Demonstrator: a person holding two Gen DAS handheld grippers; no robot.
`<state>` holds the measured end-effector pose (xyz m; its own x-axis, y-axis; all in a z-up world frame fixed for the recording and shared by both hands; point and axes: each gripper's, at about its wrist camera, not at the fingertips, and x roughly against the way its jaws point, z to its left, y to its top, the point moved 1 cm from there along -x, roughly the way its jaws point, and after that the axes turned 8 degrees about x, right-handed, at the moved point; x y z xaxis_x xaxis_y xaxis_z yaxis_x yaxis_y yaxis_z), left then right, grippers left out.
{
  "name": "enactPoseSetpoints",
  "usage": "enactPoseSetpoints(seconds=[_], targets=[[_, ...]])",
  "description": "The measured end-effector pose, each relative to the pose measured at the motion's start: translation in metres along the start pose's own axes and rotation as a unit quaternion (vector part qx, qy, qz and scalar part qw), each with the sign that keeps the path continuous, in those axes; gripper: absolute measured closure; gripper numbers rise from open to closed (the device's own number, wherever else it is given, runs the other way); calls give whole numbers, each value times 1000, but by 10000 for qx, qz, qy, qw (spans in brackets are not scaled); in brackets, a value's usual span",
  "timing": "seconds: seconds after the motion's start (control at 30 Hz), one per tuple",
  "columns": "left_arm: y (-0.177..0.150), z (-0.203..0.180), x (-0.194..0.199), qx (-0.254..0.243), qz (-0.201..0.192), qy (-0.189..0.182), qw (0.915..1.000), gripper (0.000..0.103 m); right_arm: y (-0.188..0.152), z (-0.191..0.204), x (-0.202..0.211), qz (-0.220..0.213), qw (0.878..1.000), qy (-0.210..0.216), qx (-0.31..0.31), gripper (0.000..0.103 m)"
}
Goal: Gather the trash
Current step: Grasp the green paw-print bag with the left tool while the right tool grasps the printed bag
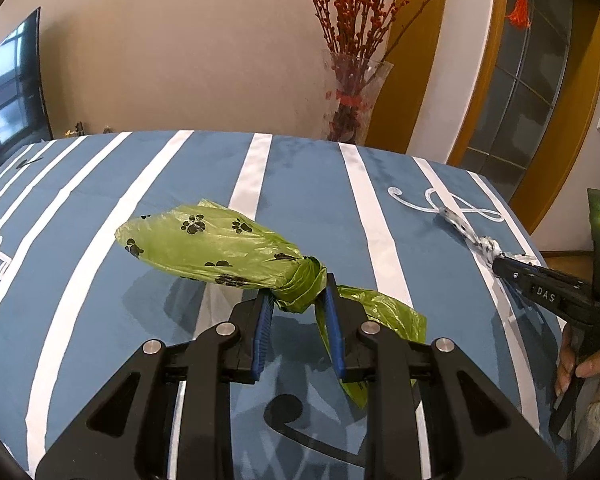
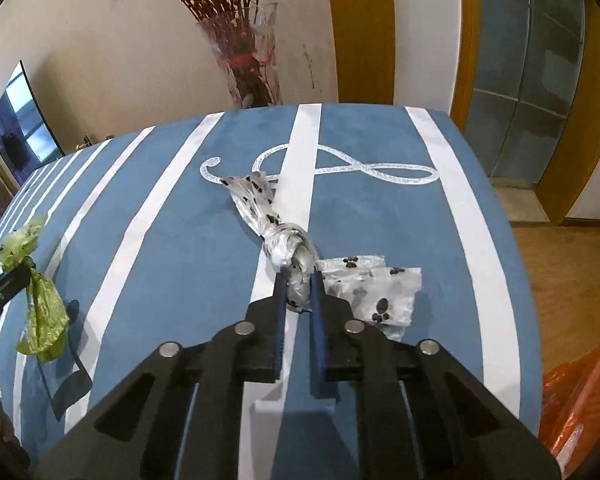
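Right wrist view: my right hand-held gripper [image 2: 298, 280] clamps the white bag's [image 2: 288, 246] knot at centre frame, its long axis running up-left. My left hand-held gripper [image 1: 298, 290] clamps the green bag [image 1: 208, 246].

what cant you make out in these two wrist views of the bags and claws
- Left wrist view: the green bag's contents, hidden by its opaque plastic; its tail runs behind the left claw.
- Left wrist view: the right claw's fingertips, too small and dark to separate on the clear bag.
- Right wrist view: the orange bag, cut by the frame edge.
- Right wrist view: the clear bag's knot underside, behind the claw's pads.
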<state>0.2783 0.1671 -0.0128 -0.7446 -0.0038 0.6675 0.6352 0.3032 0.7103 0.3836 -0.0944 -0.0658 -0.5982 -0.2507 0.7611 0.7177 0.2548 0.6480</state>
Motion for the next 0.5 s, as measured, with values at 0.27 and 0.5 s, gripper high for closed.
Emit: enactPoseSetpoints(seconds=[0.27,0.5], targets=[[-9,-14,6,-105,70,-132,9998,78,-25,-9,34,-239,9996,56,-124,97],[-21,-44,28,-292,46,-425,9987,78,-58,-27,106,-672,9970,-39,-384,97]])
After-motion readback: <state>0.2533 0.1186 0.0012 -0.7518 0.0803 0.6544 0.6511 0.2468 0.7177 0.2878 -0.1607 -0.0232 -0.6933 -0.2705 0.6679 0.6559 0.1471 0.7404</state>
